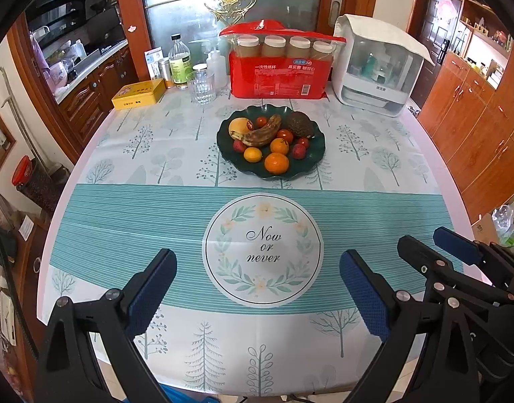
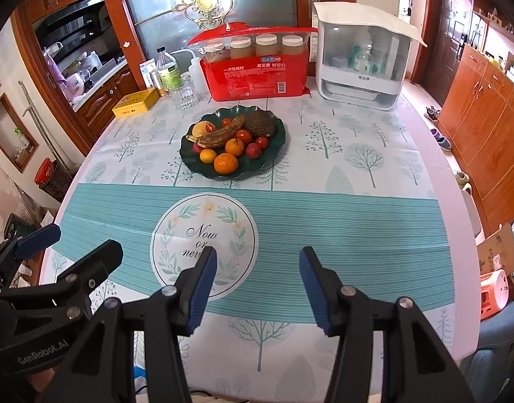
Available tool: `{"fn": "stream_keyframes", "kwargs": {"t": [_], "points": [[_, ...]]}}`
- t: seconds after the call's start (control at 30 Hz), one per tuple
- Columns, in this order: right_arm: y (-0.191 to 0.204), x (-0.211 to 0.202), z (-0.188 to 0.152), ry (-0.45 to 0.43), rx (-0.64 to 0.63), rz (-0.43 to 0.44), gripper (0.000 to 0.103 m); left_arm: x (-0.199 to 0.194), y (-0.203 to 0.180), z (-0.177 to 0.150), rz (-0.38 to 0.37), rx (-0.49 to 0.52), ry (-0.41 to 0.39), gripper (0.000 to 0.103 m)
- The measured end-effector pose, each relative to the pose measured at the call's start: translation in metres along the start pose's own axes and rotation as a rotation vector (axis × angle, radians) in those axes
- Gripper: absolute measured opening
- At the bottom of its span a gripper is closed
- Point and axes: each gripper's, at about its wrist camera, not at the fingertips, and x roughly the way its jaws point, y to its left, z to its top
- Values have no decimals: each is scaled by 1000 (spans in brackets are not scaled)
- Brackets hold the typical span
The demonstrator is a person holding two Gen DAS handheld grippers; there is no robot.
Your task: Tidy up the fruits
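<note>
One dark green plate [image 1: 319,149] mid-table, far of the "Now or never" print [image 1: 263,250]. On it: 1 browned banana [image 1: 262,131], 1 avocado [image 1: 299,124], 1 yellow apple [image 1: 239,125] far left, 3 oranges, nearest one [image 1: 276,163], about 3 cherry tomatoes, 2-3 red lychee-like fruits. Left gripper [image 1: 257,294] and right gripper [image 2: 257,290] hover at near edge, fingers spread wide, nothing held. Far edge: 1 red cup pack [image 1: 280,70], 1 white cabinet [image 1: 377,67], 1 yellow tin [image 1: 139,94].
</note>
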Motion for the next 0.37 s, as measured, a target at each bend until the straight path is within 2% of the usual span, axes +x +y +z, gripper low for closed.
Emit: {"fn": "stream_keyframes", "kwargs": {"t": [0.37], "points": [[-1,0,1,1,0,2,52,6,3,3,0,-7,10,97]]}}
